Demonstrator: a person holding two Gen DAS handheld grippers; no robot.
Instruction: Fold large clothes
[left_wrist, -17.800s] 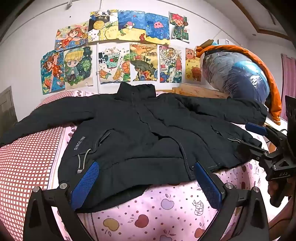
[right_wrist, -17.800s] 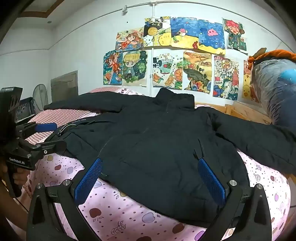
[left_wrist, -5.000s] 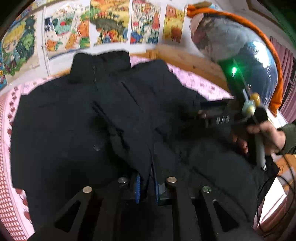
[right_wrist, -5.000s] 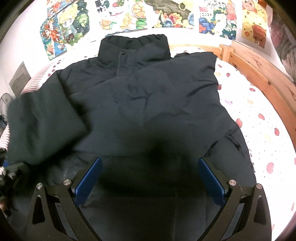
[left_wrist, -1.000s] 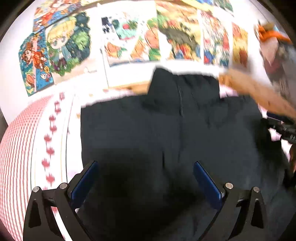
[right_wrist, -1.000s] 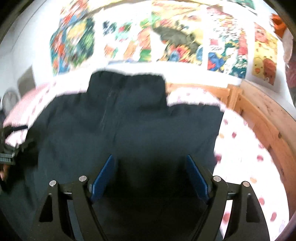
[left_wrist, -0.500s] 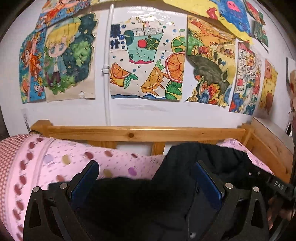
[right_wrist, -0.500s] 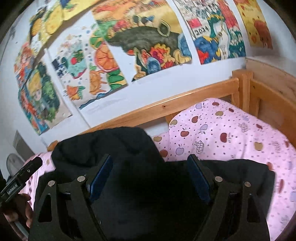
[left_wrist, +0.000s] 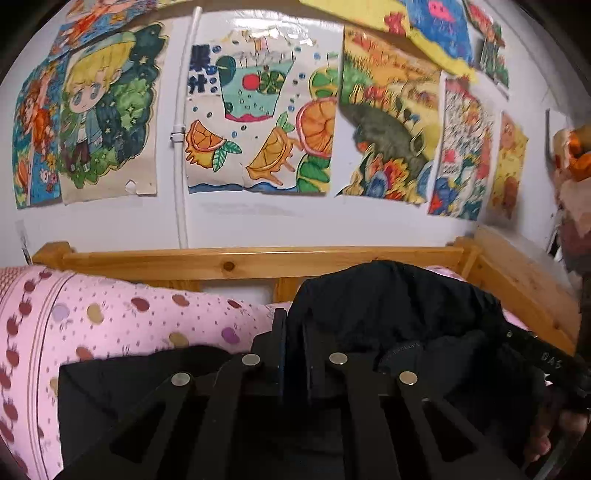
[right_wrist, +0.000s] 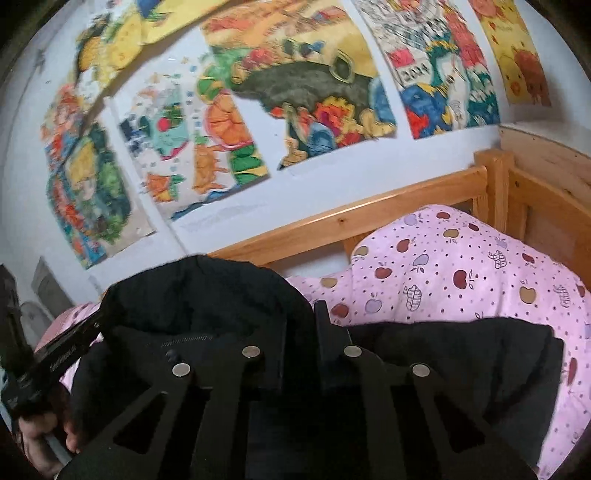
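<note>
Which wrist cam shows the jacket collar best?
Left wrist: the black jacket's collar stands whole against the wooden rail. In the right wrist view the collar is nearer but motion-blurred and partly behind the right claw.

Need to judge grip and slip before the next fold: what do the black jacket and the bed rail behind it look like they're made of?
Jacket: looks like matte woven synthetic with padding; puffy collar roll, no sheen, though the fibre can't be told. Both the left gripper and right gripper are closed on it. Bed rail: pale wood, probably pine, with visible knots and a slight gloss.
</note>
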